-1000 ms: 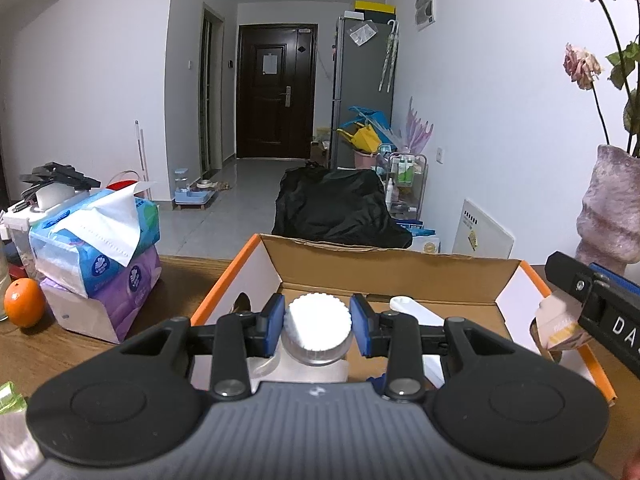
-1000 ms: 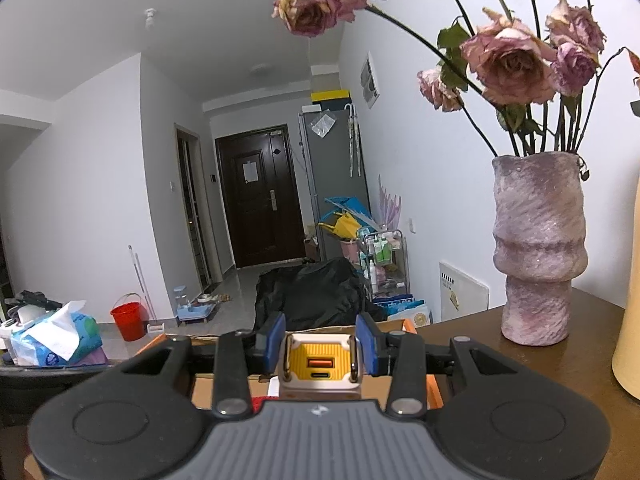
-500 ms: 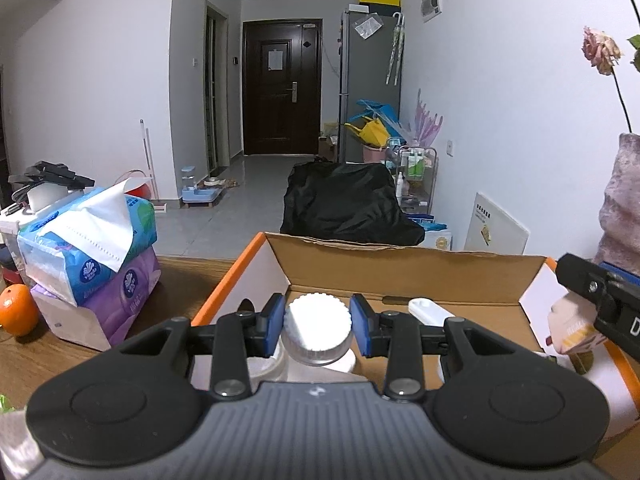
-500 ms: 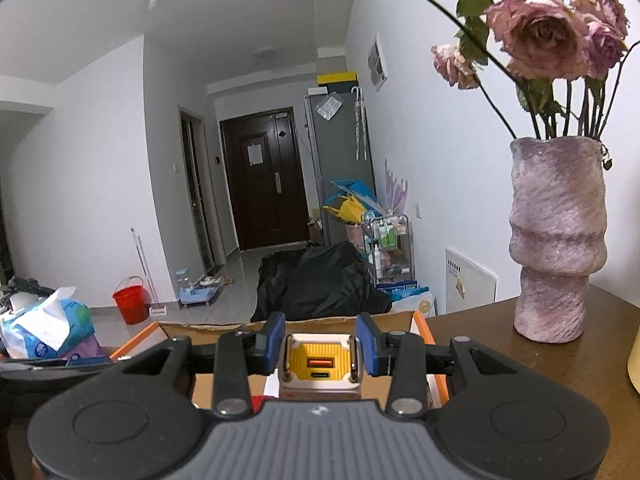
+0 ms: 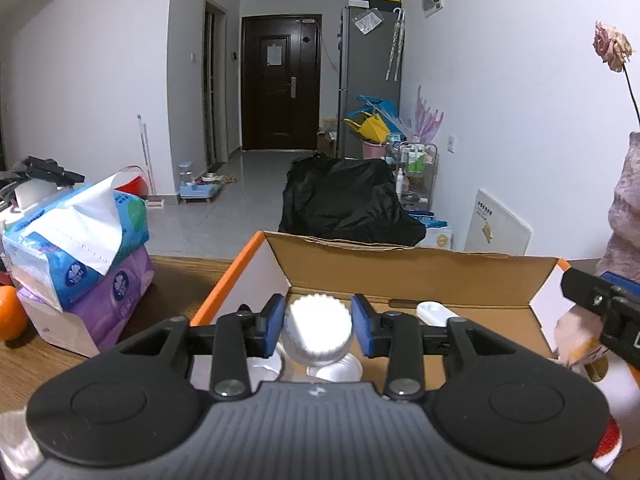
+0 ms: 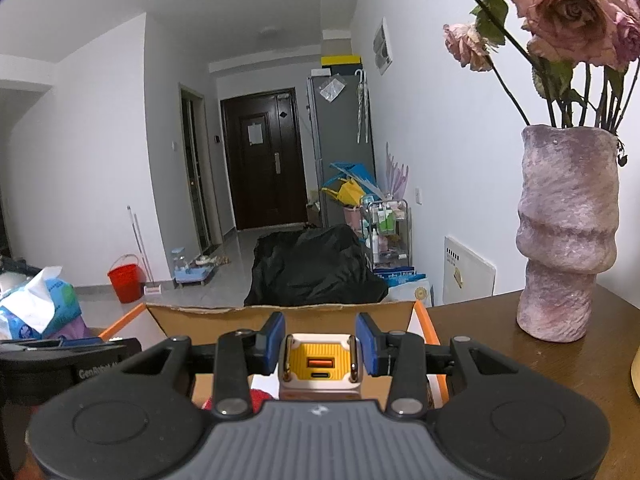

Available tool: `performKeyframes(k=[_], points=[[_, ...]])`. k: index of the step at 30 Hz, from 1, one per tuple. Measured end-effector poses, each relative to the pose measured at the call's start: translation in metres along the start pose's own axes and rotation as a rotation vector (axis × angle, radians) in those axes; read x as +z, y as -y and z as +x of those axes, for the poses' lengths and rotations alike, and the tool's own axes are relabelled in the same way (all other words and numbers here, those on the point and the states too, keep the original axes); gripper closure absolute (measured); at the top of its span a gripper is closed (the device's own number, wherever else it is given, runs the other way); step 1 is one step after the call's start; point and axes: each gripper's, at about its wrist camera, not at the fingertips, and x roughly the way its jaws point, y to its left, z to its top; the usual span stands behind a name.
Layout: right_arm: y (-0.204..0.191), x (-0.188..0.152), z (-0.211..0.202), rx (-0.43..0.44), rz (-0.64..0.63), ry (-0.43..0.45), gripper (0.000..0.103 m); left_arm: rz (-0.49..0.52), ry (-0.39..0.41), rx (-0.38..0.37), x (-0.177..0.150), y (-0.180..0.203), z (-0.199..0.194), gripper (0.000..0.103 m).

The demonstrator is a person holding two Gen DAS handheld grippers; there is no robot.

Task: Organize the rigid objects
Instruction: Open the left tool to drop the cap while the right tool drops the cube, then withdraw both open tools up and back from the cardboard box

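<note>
While the left gripper (image 5: 318, 329) has just been opening, its blue pads stand clear of the white-capped bottle (image 5: 318, 330) between them, over the cardboard box (image 5: 408, 272). Right gripper (image 6: 320, 344) clamps a yellow charger (image 6: 319, 364) above the box's near edge; farther on the surface (image 6: 520, 360) stands a pink vase (image 6: 564, 236).

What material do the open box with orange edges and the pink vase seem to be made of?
Open box with orange edges: corrugated cardboard, matte; its brown inner wall has a raw, slightly ragged rim.
Pink vase: probably ceramic or plaster, matte, because its surface is rough, mottled and ridged, without shine.
</note>
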Motion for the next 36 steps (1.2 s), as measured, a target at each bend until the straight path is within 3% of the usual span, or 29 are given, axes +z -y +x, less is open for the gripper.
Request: performKeyframes(k=[1,2,4,6,7,12,15,36], points=[[0.001,0.000,0.000,0.001,0.001,-0.005,0.065,0.002,0.002,0.006,0.000,0.000,0.000,0.051],[0.001,0.001,0.000,-0.002,0.002,-0.008,0.064,0.006,0.010,0.020,0.000,0.001,-0.001,0.038],[0.001,0.002,-0.001,-0.010,0.000,-0.013,0.052,0.005,0.022,0.039,-0.001,0.000,-0.003,0.017],[0.003,0.003,-0.001,-0.009,0.008,-0.016,0.030,-0.007,0.021,0.053,-0.001,-0.001,-0.004,0.005],[0.003,0.003,-0.002,-0.013,0.010,-0.012,0.027,-0.014,0.023,0.058,0.000,-0.003,-0.003,0.002],[0.004,0.003,-0.005,-0.019,0.016,0.002,0.005,-0.033,0.014,0.068,0.001,-0.008,-0.003,0.000],[0.004,0.003,-0.006,-0.024,0.014,0.007,0.001,-0.034,0.010,0.073,0.001,-0.008,-0.002,0.000],[-0.003,0.003,-0.019,-0.030,-0.006,0.028,0.000,-0.032,0.014,0.072,-0.001,-0.013,-0.018,0.000]])
